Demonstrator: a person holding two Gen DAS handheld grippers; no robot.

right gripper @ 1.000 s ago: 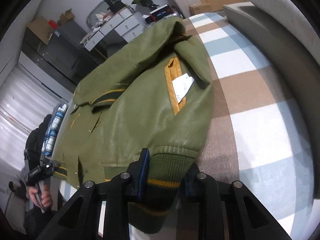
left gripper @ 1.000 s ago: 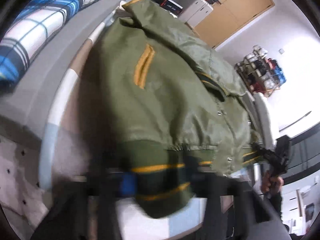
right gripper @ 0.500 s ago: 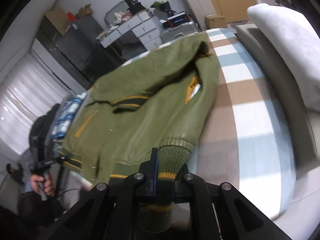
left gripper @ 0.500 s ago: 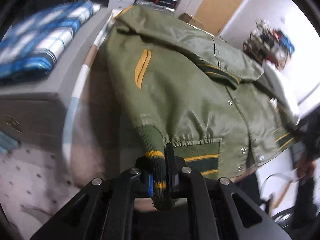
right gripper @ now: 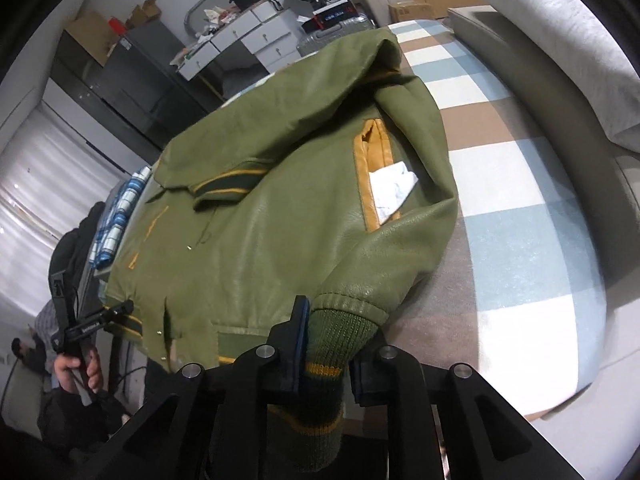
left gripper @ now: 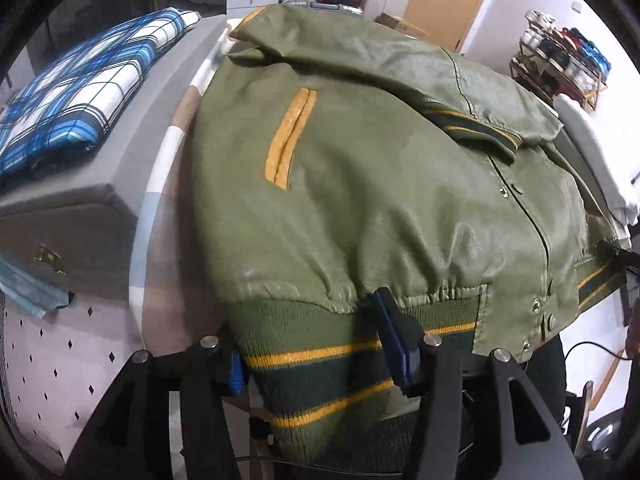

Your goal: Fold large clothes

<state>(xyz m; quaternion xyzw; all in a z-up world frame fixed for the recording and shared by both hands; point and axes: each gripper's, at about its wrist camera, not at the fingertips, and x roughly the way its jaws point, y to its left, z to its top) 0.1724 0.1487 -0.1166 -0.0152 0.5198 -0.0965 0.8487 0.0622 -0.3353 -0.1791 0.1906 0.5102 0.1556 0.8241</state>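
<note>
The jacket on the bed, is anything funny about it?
Yes. A crumpled white paper sticks out of the yellow-edged pocket on the green jacket, near its side by the striped bed cover. It could fall out during folding.

Left wrist cam is sitting close over the near left hem of the green jacket, looking steeply down and across it. Right wrist cam is doing likewise from the near right cuff. Both are sharing the jacket and checked bed cover.
</note>
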